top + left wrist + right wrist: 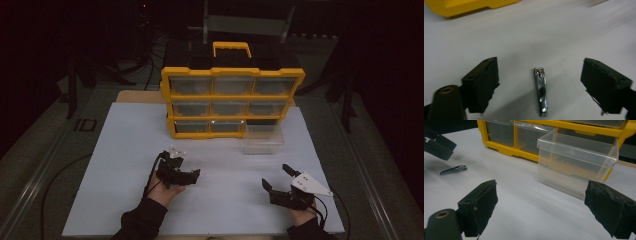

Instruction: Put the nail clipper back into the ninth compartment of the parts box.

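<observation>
A small silver nail clipper (540, 91) lies flat on the white board (125, 165). My left gripper (540, 63) hangs over it, open, one jaw on each side and neither pad touching the clipper. In the high view the left gripper (181, 167) is at the board's middle left, tilted down. The right gripper view shows the nail clipper (454, 170) at the far left with the left gripper (439, 145) just above it. My right gripper (276, 176) rests near the board's front right, open, with nothing between its jaws. It (541, 185) points toward a clear plastic drawer (576, 162).
A yellow organizer (232, 100) with several clear drawers stands upright at the back of the board. One bottom-right slot is vacant; the pulled-out clear drawer (263, 139) sits on the board just in front of it. Dark floor and stands surround the table.
</observation>
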Motion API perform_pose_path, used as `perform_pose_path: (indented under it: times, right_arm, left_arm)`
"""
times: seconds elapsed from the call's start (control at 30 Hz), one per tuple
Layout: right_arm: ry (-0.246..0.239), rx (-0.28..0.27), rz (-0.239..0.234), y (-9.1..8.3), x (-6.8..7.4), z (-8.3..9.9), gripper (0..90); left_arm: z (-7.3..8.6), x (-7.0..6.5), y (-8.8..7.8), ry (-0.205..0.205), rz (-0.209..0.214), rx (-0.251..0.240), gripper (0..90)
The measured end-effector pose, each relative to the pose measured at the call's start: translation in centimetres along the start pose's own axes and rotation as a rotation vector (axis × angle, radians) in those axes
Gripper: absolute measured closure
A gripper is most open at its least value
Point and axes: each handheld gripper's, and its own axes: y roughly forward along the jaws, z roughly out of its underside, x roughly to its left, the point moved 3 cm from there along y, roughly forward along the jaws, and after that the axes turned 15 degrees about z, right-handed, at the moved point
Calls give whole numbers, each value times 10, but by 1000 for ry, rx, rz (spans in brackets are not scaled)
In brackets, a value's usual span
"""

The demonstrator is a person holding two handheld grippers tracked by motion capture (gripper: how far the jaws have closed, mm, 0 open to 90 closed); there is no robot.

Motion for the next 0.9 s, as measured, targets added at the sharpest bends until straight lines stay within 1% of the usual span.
perform_pose_path:
  times: [0.1, 0.13, 0.17, 0.2, 0.23, 0.3, 0.33, 0.37, 0.43, 0.47, 0.5, 0.53, 0.57, 0.6, 0.63, 0.7, 0.73, 0.9]
  right_arm:
    - [-1, 1, 0, 0, 0, 0, 109]
    - [-3, 3, 0, 1, 0, 1, 109]
    - [-1, 5, -1, 1, 0, 1, 109]
    - [-2, 2, -1, 0, 0, 1, 109]
    - [-2, 2, -1, 0, 0, 1, 109]
    - [-2, 2, 0, 0, 0, 0, 109]
    - [-2, 2, 1, 0, -1, 1, 109]
    - [-2, 2, 1, 0, -1, 1, 109]
    - [-2, 2, 1, 0, 0, 0, 109]
    - [-2, 1, 0, 0, 0, 0, 109]
    - [-2, 1, 0, 0, 0, 0, 109]
    - [-1, 2, 1, 0, 0, 0, 109]
    - [-3, 2, 1, 0, 0, 1, 109]
    - [-3, 2, 1, 0, 0, 1, 109]
    - [-2, 3, 0, 0, 0, 1, 109]
    - [-3, 2, 0, 0, 0, 1, 109]
    - [-4, 2, 0, 0, 0, 1, 109]
    - [-7, 1, -1, 0, 0, 1, 110]
  left_arm:
    - [1, 0, 1, -2, -3, 2, 209]
    - [2, 1, 4, 0, 5, 3, 209]
    - [2, 1, 5, 2, 12, 5, 272]
    - [4, 2, 8, 18, 27, 14, 345]
    - [4, 2, 8, 18, 27, 14, 349]
    - [5, 4, 10, 20, 25, 20, 421]
    - [7, 5, 13, 20, 20, 26, 427]
    - [7, 5, 13, 20, 20, 26, 464]
    - [8, 7, 17, 19, 25, 36, 487]
    - [8, 7, 17, 19, 25, 36, 521]
    - [8, 7, 18, 25, 29, 41, 521]
    - [9, 8, 20, 29, 19, 46, 532]
    - [10, 9, 22, 33, 16, 57, 570]
    - [10, 9, 22, 33, 16, 57, 575]
    - [10, 10, 23, 34, 7, 57, 575]
    - [10, 10, 24, 44, -7, 57, 622]
    - [9, 10, 25, 42, -16, 56, 637]
    - [9, 10, 25, 33, -25, 64, 675]
